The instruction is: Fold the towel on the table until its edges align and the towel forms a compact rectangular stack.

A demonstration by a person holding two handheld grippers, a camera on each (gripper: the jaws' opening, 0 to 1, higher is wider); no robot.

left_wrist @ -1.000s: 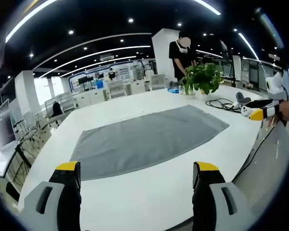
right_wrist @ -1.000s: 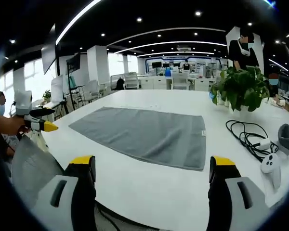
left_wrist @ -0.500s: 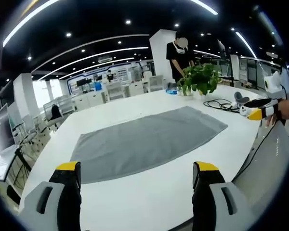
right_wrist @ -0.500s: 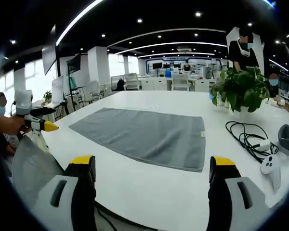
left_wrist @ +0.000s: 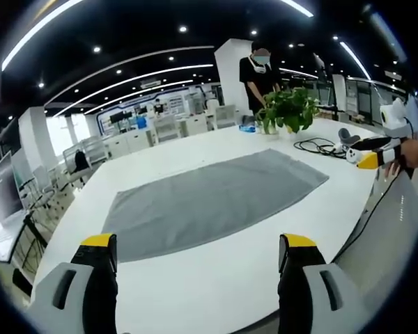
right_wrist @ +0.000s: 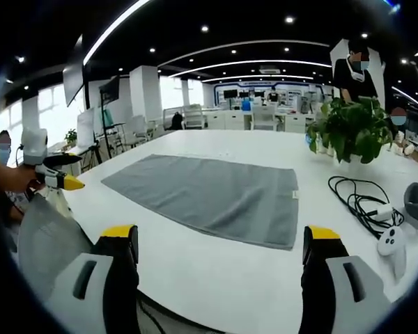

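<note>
Both grippers (left_wrist: 195,254) (right_wrist: 223,247) hover level (fingers parted) before the flat towel (right_wrist: 209,195).

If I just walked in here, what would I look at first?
Probably the big grey towel spread flat in the middle of the white table. Then the leafy green plant at the table's far side, with a black cable coiled near it.

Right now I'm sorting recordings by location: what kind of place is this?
Probably an open-plan office or lab: a large white table with a grey towel lying flat, rows of desks and chairs behind, and a potted plant.
</note>
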